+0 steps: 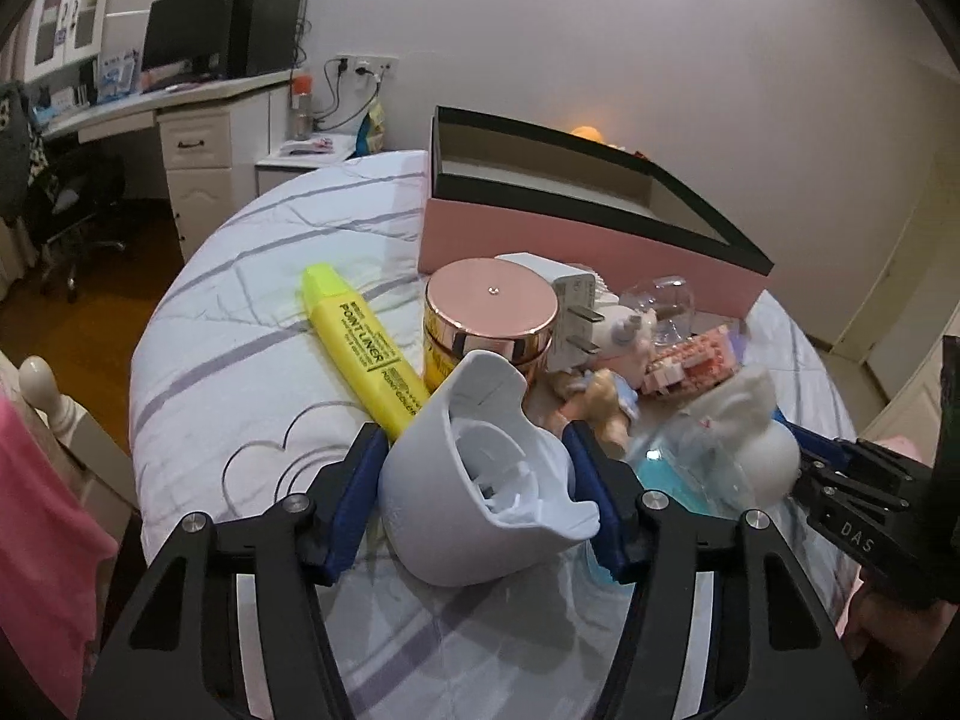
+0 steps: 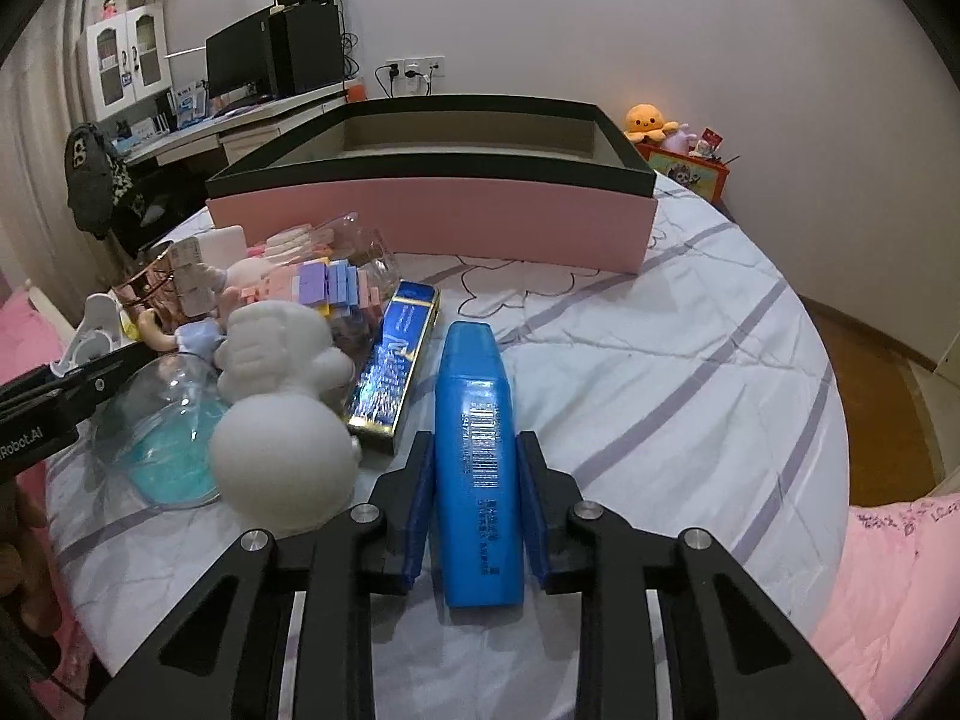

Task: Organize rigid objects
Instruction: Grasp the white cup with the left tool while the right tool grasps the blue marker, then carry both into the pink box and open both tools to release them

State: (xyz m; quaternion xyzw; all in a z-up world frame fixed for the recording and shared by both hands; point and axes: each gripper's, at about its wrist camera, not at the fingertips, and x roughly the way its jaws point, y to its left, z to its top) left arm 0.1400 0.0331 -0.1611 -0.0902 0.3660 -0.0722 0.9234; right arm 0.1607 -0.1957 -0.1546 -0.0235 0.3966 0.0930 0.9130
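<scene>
A striped bedsheet (image 2: 690, 360) holds a pile of small things in front of an open pink box (image 2: 432, 222).

The right gripper (image 2: 477, 504) is clamped on a blue marker (image 2: 477, 420) whose long axis points at the box; the left gripper (image 1: 480, 480) squeezes a white plastic holder (image 1: 480, 480) nearer the pile. The box floor is hidden, and the holder's purpose is unclear.
</scene>
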